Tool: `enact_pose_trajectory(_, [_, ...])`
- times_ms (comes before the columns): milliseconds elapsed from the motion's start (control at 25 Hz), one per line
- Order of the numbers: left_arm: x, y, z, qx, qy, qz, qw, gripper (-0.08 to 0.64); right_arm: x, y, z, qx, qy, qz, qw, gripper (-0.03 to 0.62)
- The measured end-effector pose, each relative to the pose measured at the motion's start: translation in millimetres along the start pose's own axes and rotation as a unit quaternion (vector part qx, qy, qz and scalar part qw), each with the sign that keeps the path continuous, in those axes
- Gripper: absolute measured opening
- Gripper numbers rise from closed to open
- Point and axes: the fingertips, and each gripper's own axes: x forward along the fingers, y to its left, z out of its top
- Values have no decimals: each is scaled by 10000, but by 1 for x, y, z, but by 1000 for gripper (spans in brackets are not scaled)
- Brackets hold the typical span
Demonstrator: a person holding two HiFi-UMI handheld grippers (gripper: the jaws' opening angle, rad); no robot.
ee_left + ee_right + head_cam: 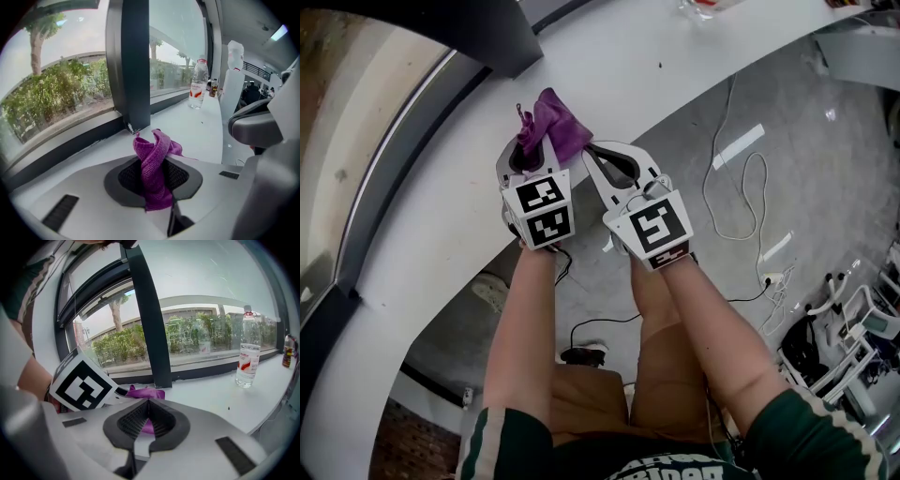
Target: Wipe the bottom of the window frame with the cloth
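A purple cloth [555, 120] [152, 161] is pinched between the jaws of my left gripper [528, 142] [154, 180], its free end bunched up above them. This gripper hovers over the white sill [609, 66], a short way from the dark bottom rail of the window frame [398, 155] [70, 143] and its upright post [133, 65]. My right gripper [591, 150] [148, 405] sits close beside the left one, to its right, jaws shut with nothing held. Through the gap in its pads a bit of the cloth [146, 392] shows.
A clear water bottle [198, 84] [246, 352] stands farther along the sill, with small bottles [288, 350] beyond it. The sill's curved edge drops to a grey floor [787, 103] with white cables [741, 187]. The person's legs are below.
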Motion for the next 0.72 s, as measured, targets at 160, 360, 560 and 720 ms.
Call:
enact_pose_trajectory(160, [-20, -1, 22, 27, -273, -67, 9996, 97, -9, 6, 20, -114, -99, -32, 9999, 15])
enact_pose_trajectory(360, [-61, -5, 50, -41, -662, -158, 9977, 97, -37, 25, 66, -137, -646, 212, 9976, 15])
enact_pose_trajectory(560, [-120, -9, 88, 54, -1116, -365, 9931, 97, -66, 41, 113, -209, -791, 274, 9963, 15])
enact_pose_trajectory(720, [-188, -2, 125, 225, -1477, -436, 9878, 97, -94, 78, 155, -527, -1146, 646, 9899, 15])
